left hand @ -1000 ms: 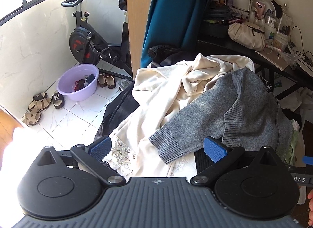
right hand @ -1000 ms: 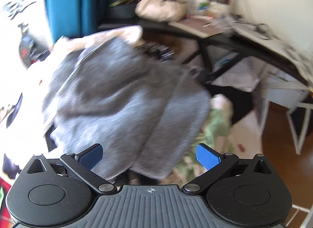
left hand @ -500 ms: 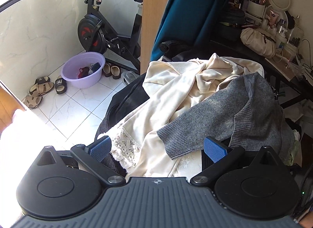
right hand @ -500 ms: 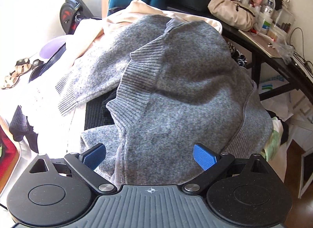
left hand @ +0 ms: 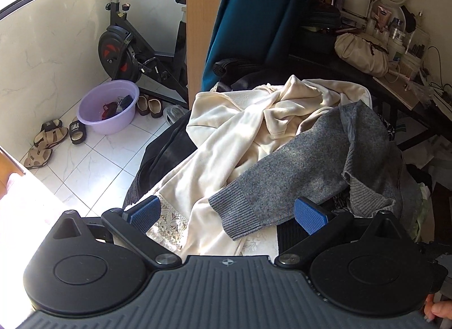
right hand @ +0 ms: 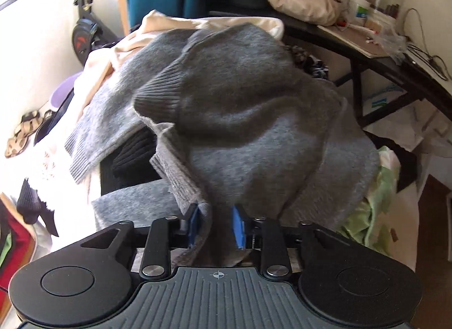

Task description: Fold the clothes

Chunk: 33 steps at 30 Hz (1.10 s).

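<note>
A grey knit sweater (left hand: 296, 168) lies crumpled on top of a pile of clothes, partly over a cream garment (left hand: 231, 131). My left gripper (left hand: 226, 213) is open and hovers over the sweater's ribbed sleeve cuff (left hand: 240, 216) without gripping anything. In the right wrist view the grey sweater (right hand: 240, 117) fills the middle, with the cream garment (right hand: 99, 66) behind it on the left. The jaws of my right gripper (right hand: 216, 223) are closing, and a fold of the sweater near its ribbed hem is pinched between the blue pads.
A black garment (right hand: 132, 156) and a pale green one (right hand: 370, 213) lie under the sweater. A cluttered dark desk (left hand: 395, 86) stands at the right, a teal curtain (left hand: 254, 18) behind. On the tiled floor at the left are a purple basin (left hand: 108, 110), sandals and an exercise bike (left hand: 127, 54).
My right gripper's jaws have gone from wide apart to pinched on a fold of the grey sweater, which has bunched up. My left gripper stays open over the cuff.
</note>
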Motion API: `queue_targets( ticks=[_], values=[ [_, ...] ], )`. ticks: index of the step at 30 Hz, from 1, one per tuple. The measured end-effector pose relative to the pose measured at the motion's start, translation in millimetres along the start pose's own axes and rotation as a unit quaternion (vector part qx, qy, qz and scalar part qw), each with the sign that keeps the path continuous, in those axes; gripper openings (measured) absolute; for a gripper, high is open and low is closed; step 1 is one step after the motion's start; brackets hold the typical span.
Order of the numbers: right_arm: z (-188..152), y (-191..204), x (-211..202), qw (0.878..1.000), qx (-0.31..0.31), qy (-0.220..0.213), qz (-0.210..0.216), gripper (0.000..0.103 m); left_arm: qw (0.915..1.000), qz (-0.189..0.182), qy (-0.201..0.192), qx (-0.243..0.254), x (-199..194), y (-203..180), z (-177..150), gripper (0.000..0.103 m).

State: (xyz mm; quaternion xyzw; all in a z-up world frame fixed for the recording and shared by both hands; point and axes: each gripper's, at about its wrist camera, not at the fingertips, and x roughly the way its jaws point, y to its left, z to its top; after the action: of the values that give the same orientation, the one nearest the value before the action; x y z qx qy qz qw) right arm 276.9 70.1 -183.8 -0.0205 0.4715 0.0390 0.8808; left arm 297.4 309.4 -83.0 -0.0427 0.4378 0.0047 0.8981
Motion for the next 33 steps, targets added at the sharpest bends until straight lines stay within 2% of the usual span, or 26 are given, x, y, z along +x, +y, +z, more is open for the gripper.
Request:
queue_targets(
  ticks=[1, 6, 12, 18, 25, 27, 31, 32, 33],
  values=[
    [0.6, -11.6, -2.0, 1.0, 0.018, -0.002, -0.011, 0.009, 1.0, -0.004, -0.002, 0.003, 1.6, -4.4, 1.6, 0.102],
    [3.3, -66.3, -6.3, 0.993, 0.106, -0.001, -0.053, 0.007, 0.9989, -0.02, -0.005, 0.043, 14.8, -28.0, 6.6, 0.102],
    [2.0, -93.8, -25.2, 0.987, 0.14, -0.023, -0.074, 0.007, 0.994, -0.039, 0.003, 0.102, 42.1, -62.3, 15.0, 0.102],
    [-5.7, -127.3, -37.8, 0.974, 0.188, -0.025, -0.122, 0.006, 0.9868, -0.064, 0.006, 0.149, 75.4, -100.0, 24.4, 0.102],
    [-18.0, -138.9, -39.2, 0.971, 0.211, -0.013, -0.113, 0.006, 0.9776, -0.057, 0.036, 0.199, 125.2, -126.6, 13.7, 0.102],
    [-19.5, -135.4, -35.5, 0.972, 0.207, -0.006, -0.108, 0.006, 0.9702, -0.067, 0.026, 0.231, 129.7, -132.8, 6.5, 0.102],
    [-18.6, -128.3, -26.9, 0.974, 0.202, 0.007, -0.102, 0.007, 0.948, -0.047, -0.016, 0.314, 134.8, -153.2, -11.4, 0.102],
    [-17.9, -126.7, -25.3, 0.974, 0.2, 0.009, -0.102, 0.007, 0.9433, -0.037, -0.026, 0.329, 137.5, -157.0, -15.3, 0.1],
    [-17.2, -125.1, -23.7, 0.975, 0.198, 0.011, -0.102, 0.007, 0.9413, -0.025, -0.029, 0.335, 141.3, -158.8, -16.4, 0.093]
  ],
)
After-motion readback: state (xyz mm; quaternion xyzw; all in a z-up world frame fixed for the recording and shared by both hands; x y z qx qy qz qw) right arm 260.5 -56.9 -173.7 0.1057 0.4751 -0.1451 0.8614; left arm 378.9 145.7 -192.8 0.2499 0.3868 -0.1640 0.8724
